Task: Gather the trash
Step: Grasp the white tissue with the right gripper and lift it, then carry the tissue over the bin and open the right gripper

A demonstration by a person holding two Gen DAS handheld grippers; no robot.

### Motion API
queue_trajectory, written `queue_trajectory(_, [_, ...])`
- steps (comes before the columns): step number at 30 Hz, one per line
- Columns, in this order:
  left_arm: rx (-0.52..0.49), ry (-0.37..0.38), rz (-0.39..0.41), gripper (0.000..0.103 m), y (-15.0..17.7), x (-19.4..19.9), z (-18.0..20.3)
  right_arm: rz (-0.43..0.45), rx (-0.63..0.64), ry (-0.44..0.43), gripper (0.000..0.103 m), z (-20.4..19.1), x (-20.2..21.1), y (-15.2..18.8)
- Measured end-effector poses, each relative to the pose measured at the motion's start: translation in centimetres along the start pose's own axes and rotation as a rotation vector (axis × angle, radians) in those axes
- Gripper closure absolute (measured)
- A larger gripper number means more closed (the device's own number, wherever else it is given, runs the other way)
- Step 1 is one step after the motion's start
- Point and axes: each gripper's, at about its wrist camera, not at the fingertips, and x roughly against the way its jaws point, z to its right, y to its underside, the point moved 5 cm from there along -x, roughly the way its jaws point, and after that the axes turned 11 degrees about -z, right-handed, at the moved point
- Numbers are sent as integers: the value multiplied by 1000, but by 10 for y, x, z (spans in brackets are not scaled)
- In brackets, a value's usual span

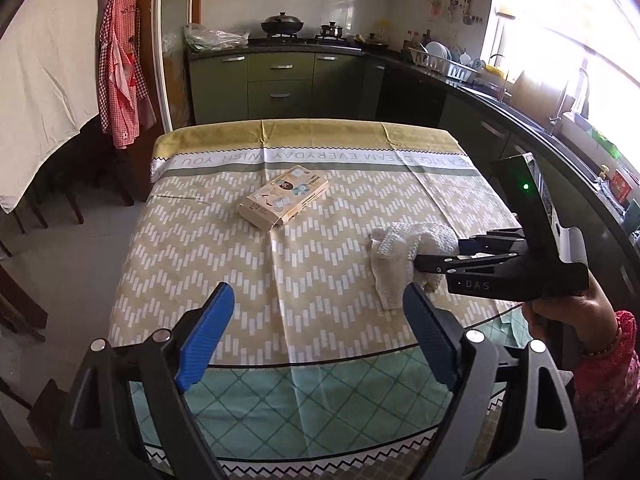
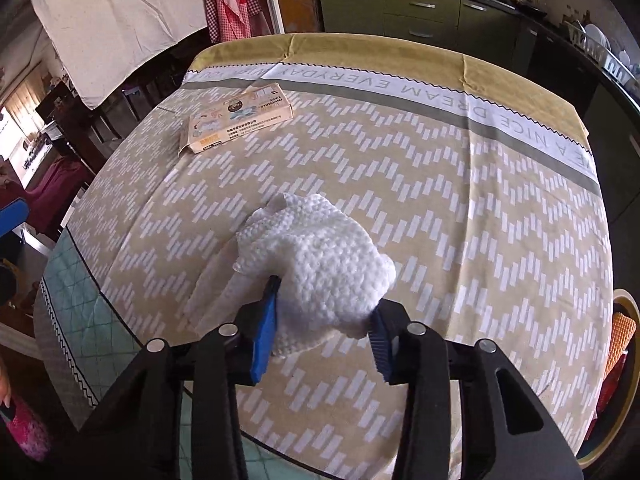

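Crumpled tissue (image 2: 316,256), long axis toward box (image 2: 236,120)

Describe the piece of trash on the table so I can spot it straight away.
Start at the table with the beige zigzag cloth. On the side away from the flat printed box lies a crumpled white paper towel, between the right gripper's blue pads. It is the only soft, white, bumpy-textured thing there.
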Motion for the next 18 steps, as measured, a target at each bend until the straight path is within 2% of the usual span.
queue_trajectory(2, [0, -1, -1, 21, 1, 0, 0, 14, 18, 15, 84, -4, 3, 2])
queue_trajectory(4, [-1, 0, -2, 21, 1, 1, 1, 30, 17, 33, 88, -5, 6, 3])
queue_trajectory(9, [-2, 0, 0, 21, 1, 2, 1, 65, -21, -3, 89, 2, 23, 10])
queue_trajectory(13, [-3, 2, -1, 21, 1, 2, 2, 127, -68, -12, 89, 21, 57, 24])
queue_trajectory(18, [-7, 10, -4, 18, 1, 1, 7, 228, -186, 58, 89, 76, 120, 58])
